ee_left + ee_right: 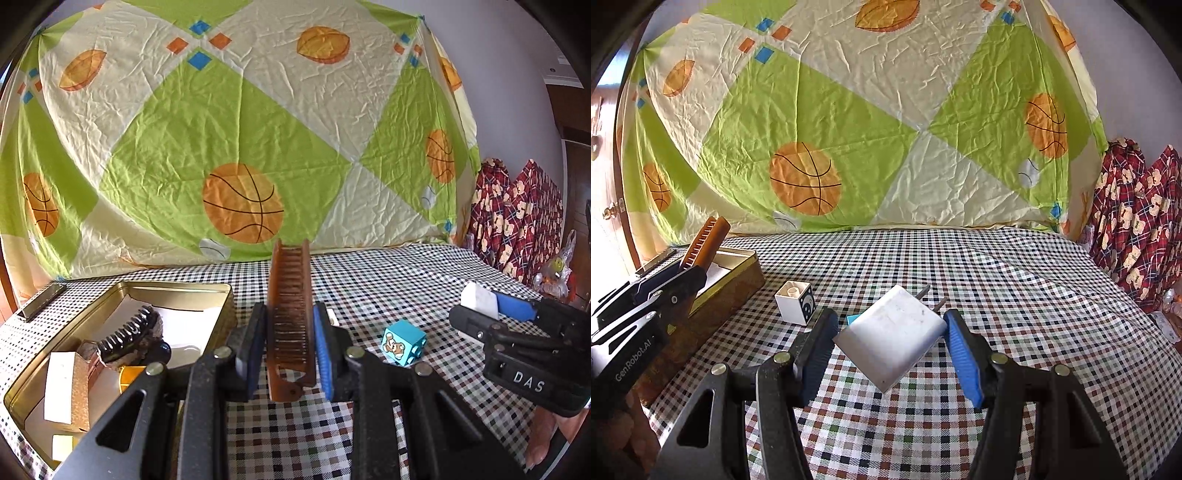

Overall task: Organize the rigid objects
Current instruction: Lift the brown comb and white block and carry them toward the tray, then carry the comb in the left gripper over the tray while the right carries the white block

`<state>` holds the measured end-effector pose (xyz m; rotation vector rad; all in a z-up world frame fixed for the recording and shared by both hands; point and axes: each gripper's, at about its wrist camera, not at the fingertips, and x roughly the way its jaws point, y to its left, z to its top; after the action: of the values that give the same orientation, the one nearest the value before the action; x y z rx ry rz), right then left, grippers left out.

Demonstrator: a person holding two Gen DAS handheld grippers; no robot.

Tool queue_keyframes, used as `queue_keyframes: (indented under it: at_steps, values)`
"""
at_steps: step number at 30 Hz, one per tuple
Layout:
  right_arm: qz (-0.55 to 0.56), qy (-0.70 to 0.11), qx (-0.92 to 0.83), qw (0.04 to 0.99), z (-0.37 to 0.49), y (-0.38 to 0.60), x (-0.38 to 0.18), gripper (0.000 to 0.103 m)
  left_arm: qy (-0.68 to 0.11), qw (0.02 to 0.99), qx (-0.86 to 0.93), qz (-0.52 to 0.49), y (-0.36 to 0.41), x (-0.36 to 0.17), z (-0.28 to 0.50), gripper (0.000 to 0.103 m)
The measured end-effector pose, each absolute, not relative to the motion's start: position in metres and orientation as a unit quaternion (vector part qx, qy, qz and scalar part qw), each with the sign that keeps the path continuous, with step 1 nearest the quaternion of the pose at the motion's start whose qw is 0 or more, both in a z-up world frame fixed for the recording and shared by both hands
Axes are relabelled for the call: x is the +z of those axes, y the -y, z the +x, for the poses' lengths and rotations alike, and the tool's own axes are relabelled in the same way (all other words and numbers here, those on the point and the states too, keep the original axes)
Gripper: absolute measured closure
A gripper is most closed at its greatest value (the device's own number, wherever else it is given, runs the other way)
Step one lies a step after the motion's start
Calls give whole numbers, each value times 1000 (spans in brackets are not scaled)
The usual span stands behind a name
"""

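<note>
Two grippers, each loaded: left gripper (290,350) is clamped tight on 1 brown comb (291,295) held above the cloth beside the tin (110,295); right gripper (890,343) is part-open, pinching 1 white charger (892,332) off the table. Left cam alone shows tin contents, incl. 1 black brush (129,332), and 1 blue cube (402,341). Right cam alone shows 1 white cube (796,301) nr the tin.

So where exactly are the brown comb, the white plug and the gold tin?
brown comb (291,314): left wrist view, on its teeth, mid-length.
white plug (894,332): right wrist view, on its flat white face.
gold tin (173,287): left wrist view, on its far rim.
</note>
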<state>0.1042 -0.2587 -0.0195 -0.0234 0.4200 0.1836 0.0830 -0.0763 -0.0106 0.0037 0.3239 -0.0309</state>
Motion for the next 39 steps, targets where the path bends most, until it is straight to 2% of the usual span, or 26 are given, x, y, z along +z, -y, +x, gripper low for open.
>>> queue_keyframes:
  at_steps: [39]
  values:
    - [-18, -164, 136, 977, 81, 216, -16, 42, -139, 990, 8, -12, 50, -8, 58, 79]
